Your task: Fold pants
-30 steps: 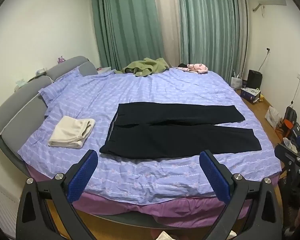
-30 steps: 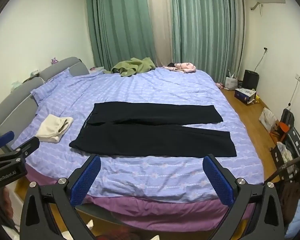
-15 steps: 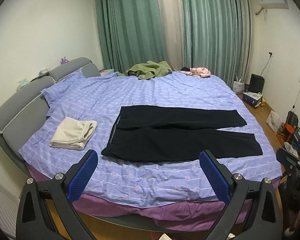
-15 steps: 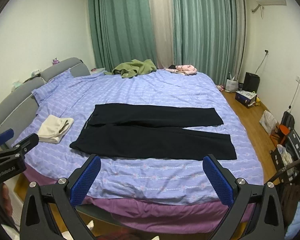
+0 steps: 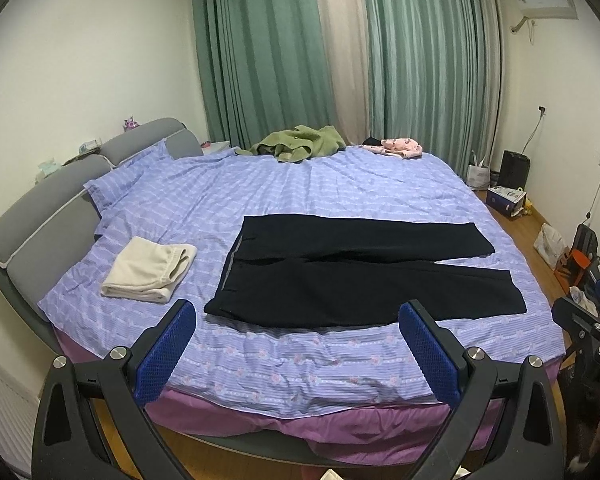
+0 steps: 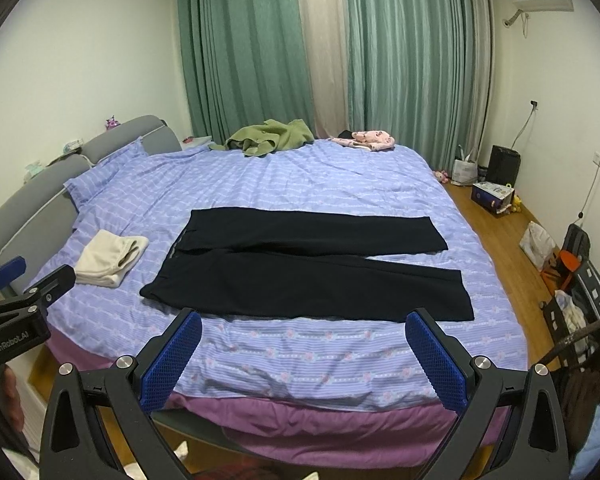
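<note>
Black pants (image 5: 352, 268) lie flat on the purple-blue bedspread (image 5: 300, 184), waistband to the left, both legs running right; they also show in the right wrist view (image 6: 308, 264). My left gripper (image 5: 298, 344) is open and empty, held in front of the bed's near edge, short of the pants. My right gripper (image 6: 304, 356) is open and empty, also in front of the near edge. The left gripper's body shows at the left edge of the right wrist view (image 6: 16, 316), and the right gripper's body at the right edge of the left wrist view (image 5: 592, 336).
A folded cream garment (image 5: 150, 270) lies left of the pants. A green garment (image 5: 300, 146) and a pink one (image 5: 396, 147) lie at the far side by the curtains. Grey headboard (image 5: 40, 224) at left. Boxes, bags and a chair (image 6: 572, 264) stand on the wood floor at right.
Both grippers have tilted up slightly, so the bed and pants sit a little lower in both views. The pants have not moved and the jaws stay open.
</note>
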The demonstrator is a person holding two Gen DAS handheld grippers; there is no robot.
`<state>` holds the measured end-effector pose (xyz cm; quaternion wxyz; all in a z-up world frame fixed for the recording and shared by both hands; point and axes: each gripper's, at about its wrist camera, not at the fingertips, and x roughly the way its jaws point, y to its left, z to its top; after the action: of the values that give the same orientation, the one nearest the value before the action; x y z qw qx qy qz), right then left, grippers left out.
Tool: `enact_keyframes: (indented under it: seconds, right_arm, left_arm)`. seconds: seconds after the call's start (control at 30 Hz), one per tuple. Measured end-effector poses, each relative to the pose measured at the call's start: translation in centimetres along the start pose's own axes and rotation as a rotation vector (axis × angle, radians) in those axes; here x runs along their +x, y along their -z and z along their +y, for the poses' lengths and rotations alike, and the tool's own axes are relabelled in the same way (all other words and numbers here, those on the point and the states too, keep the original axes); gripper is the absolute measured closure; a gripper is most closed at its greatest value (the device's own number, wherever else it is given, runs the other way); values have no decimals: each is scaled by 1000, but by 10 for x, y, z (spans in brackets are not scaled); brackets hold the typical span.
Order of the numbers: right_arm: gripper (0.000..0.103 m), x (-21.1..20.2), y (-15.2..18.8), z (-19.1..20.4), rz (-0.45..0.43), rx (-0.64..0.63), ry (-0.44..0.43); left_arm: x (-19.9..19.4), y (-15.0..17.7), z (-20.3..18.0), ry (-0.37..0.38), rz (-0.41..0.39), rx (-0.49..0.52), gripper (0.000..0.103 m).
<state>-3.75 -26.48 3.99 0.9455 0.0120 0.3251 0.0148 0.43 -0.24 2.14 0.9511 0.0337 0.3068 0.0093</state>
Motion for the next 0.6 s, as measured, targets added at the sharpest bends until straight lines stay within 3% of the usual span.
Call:
enact_keyframes:
  seconds: [0.6]
  right_arm:
    - [0, 1, -1, 1, -3, -1, -2]
  left_arm:
    - [-2, 0, -3, -4, -19, 7, 0]
